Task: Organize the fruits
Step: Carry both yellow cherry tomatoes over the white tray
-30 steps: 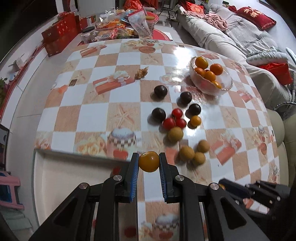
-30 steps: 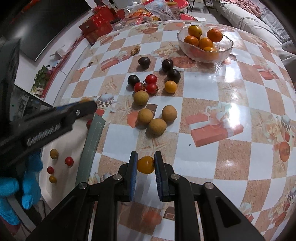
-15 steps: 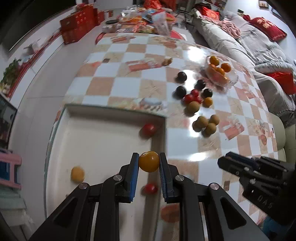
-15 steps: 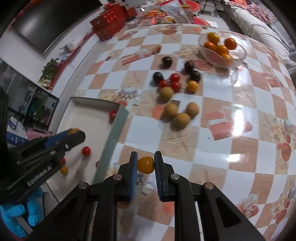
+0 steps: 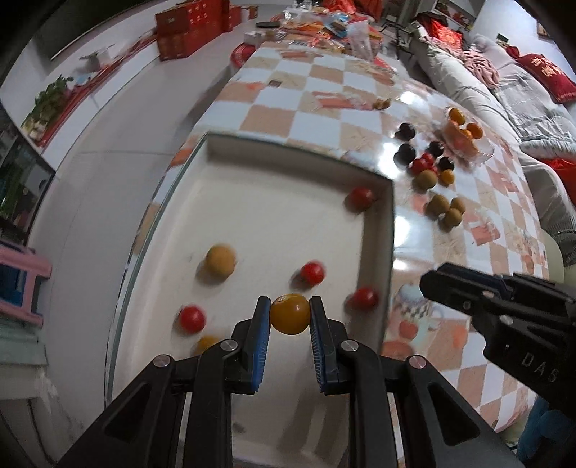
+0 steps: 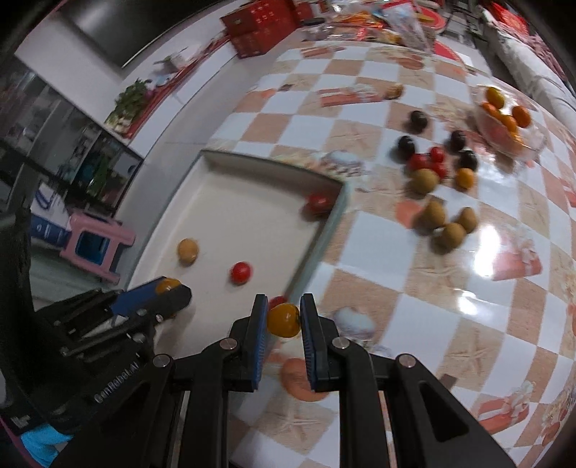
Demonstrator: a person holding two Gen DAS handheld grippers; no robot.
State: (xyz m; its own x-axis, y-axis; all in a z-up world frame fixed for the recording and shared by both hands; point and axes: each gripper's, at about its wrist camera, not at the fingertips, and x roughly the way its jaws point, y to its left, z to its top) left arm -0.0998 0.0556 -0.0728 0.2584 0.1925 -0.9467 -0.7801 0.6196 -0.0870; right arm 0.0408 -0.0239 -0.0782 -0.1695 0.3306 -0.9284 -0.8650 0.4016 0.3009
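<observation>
My left gripper [image 5: 290, 314] is shut on a yellow tomato [image 5: 290, 313] and holds it above the white tray [image 5: 378, 248], near its front right part. The tray holds several red tomatoes, one [image 5: 312, 273] just beyond the gripper, and a yellow fruit [image 5: 220, 260]. My right gripper [image 6: 284, 319] is shut on another yellow tomato [image 6: 283, 319] over the tray's right wall [image 6: 320, 237]. The left gripper also shows in the right wrist view [image 6: 158, 291]. Loose red, dark, brown and orange fruits [image 6: 424, 180] lie on the checkered table.
A glass bowl of oranges [image 6: 504, 122] stands at the table's far right. Red boxes [image 5: 190, 32] and snack bags crowd the far end. A sofa [image 5: 504, 90] runs along the right. A pink stool [image 6: 95, 244] stands on the floor to the left.
Both grippers have moved left, from the loose fruit to the tray, each still holding its yellow tomato. The left one now hangs over the tray's inside.
</observation>
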